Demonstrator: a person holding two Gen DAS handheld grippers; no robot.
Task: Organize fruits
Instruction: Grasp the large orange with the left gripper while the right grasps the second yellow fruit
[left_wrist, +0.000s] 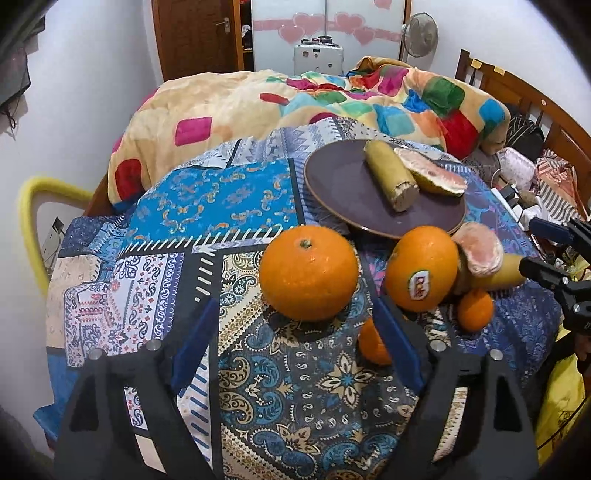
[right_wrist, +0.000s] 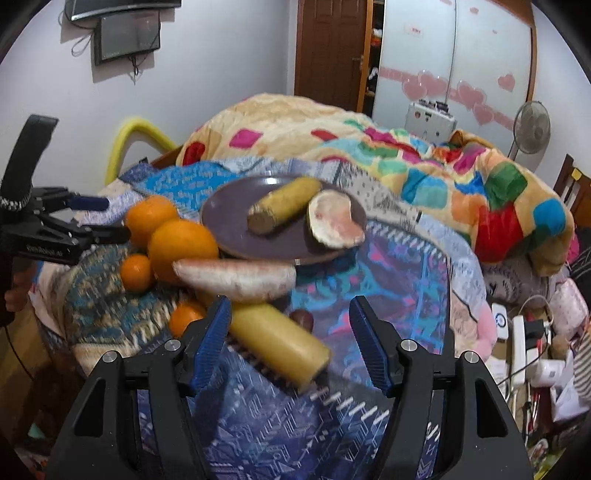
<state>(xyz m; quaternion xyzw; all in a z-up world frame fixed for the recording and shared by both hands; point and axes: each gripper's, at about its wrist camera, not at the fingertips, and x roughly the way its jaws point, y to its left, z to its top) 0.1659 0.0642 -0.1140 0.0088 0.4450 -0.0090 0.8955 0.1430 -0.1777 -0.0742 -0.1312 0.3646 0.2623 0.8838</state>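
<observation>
Patterned cloth (left_wrist: 258, 387) covers the bed, and all the fruit sits on it.

Closest in the left view, the left tool (left_wrist: 295, 354) has its two blue sides wide apart and holds nothing. Right in front of it, between the sides, sits the big orange (left_wrist: 308, 273). A small orange (left_wrist: 371, 343) peeks out beside the right blue side. A bit further is the sticker orange (left_wrist: 421, 267), then another little orange (left_wrist: 474, 310).

In the right view, the right tool (right_wrist: 290, 343) is also wide apart and empty. The yellow fruit piece (right_wrist: 280, 341) lies just in front of it, close to its left blue side. Behind that lies a pink fruit slice (right_wrist: 236, 278), touching the oranges.

Further back is the purple plate (left_wrist: 332, 184). It already holds a yellow piece (left_wrist: 391, 175) and a pink slice (left_wrist: 430, 171).

I think the next job is to grab a fruit and carry it to the plate. To do it well, the left tool should go straight ahead so the big orange sits in the middle, then squeeze softly. Round fruit rolls on soft cloth, so go slow. The plate looks tipped, so put fruit down gently.
</observation>
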